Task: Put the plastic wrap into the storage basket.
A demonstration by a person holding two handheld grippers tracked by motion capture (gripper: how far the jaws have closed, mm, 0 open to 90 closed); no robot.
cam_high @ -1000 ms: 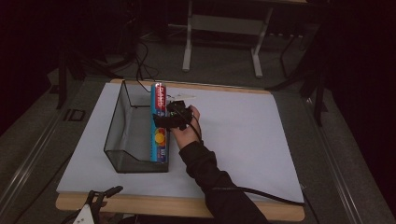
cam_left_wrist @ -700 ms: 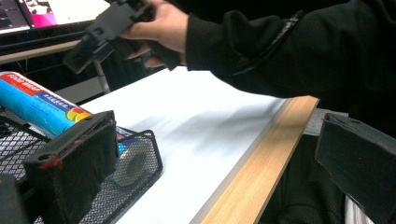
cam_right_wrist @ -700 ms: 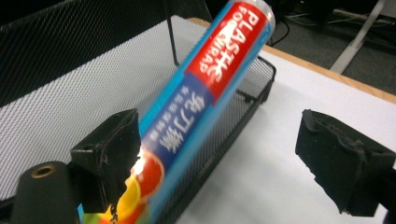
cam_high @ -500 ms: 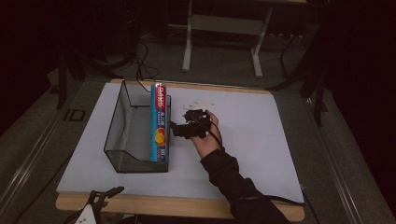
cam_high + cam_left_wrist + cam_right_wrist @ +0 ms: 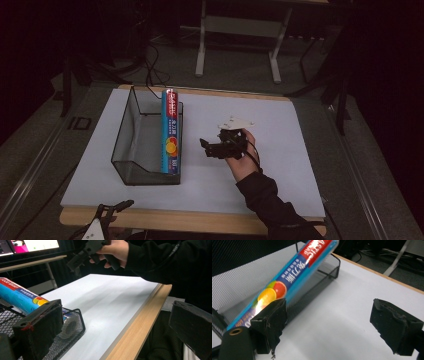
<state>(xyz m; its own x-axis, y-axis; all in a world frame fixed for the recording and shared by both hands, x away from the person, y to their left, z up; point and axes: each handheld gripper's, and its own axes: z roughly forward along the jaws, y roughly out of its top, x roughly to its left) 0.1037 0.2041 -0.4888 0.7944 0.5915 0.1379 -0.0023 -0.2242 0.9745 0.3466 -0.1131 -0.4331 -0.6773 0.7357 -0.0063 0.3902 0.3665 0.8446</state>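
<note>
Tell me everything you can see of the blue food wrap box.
The blue food wrap box is a long, slim carton, apparently glossy card, with a red end band, white lettering and pictured oranges. It leans lengthwise against the right wall of the black mesh basket, inside it, far end above the rim. Nothing grips it.

A wire basket (image 5: 131,150) sits on the left half of the table (image 5: 280,200). A long box of food wrap (image 5: 170,131) lies in it, along its right wall. To the right of the basket, above the middle of the table, is the right gripper (image 5: 209,146). The left gripper (image 5: 107,212) is at the table's near edge, in front of the basket.
</note>
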